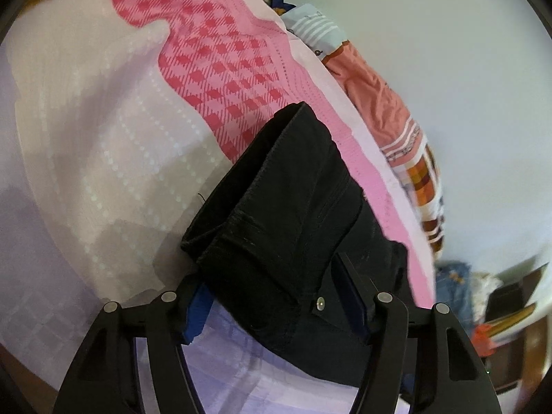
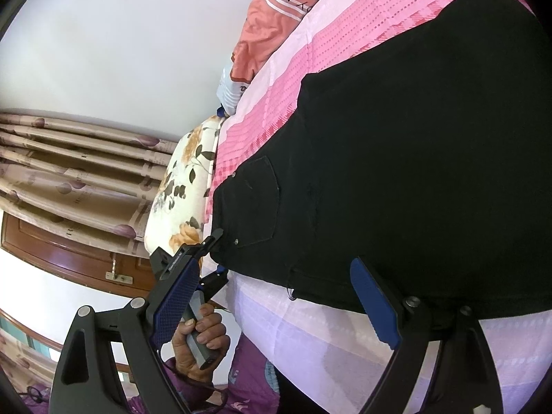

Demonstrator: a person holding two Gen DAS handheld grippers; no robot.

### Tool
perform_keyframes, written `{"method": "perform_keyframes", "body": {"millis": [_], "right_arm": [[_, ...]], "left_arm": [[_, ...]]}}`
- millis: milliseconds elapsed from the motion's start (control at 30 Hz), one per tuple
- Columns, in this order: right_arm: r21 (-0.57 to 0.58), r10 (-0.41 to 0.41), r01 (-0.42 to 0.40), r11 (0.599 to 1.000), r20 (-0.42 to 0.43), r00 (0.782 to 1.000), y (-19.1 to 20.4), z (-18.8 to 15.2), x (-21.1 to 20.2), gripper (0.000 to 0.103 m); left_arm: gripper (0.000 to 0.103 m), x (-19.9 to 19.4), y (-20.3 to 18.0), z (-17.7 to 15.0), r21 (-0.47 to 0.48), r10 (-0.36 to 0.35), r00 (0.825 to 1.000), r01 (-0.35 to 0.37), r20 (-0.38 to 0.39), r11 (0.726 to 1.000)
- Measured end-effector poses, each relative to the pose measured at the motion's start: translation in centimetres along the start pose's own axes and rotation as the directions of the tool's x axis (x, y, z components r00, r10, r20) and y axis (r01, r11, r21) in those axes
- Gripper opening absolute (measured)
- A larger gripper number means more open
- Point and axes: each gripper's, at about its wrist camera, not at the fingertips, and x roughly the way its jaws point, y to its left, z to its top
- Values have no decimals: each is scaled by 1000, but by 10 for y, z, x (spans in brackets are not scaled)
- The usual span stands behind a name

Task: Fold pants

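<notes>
The black pants lie on a pink and white checked bedsheet, filling the right half of the right wrist view. They look already laid double, one leg over the other, with a back pocket showing near the centre of the frame and the waist end toward the lower left.

In the left wrist view, a thick bunch of the pants fills the lower centre, between the fingers of the left gripper. A rivet shows near the bottom of this bunch. The blue pads stand wide and the cloth is pushed between them, but I cannot tell whether they really press it. In the right wrist view the left gripper appears small at the lower left centre, its tips at the waist corner, with the person's hand on its handle below.

The right gripper stands open at the bottom of its view, its right finger at the near edge of the pants and nothing held between the pads.

I judge the task to be about half done: the lengthwise fold seems made, and the cross folds, bringing one end over the other, are left. Pillows and folded cloths lie at the far edge of the bed.
</notes>
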Motion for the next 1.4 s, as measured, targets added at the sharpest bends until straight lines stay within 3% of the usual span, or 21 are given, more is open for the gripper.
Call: {"method": "perform_keyframes", "body": {"millis": [67,133,233,333,433,600,1200,1400], "right_arm": [[0,0,0,1000,1,1000,0,0,0,87],[-1,0,0,1000,1,1000,0,0,0,87],[0,1,-1,1000,2,1000,1,0,-1,87],[1,-2,2,1000,6,1000,1,-1,0,87],[5,-2,2,1000,10,1000,0,-1,1,87],[4,-2,2,1000,11,1000,0,-1,0,87],[9,-2,2,1000,10,1000,0,-1,0,87],[8,-2,2,1000,11,1000,-1,-1,-1,87]], "left_arm": [[62,-1,-4,-3,26,39,999,-39,15,999],[48,-1,-7,-5,62,102,994,-104,32,993],[38,-3,-13,-7,105,139,989,-143,46,984],[30,-12,-38,-11,216,179,978,-198,107,956],[28,-22,-66,-17,324,187,966,-236,177,916],[28,-26,-78,-17,348,196,959,-258,203,901],[28,-21,-78,-19,347,224,954,-282,197,895],[28,-19,-68,-16,323,229,957,-277,179,905]]}}
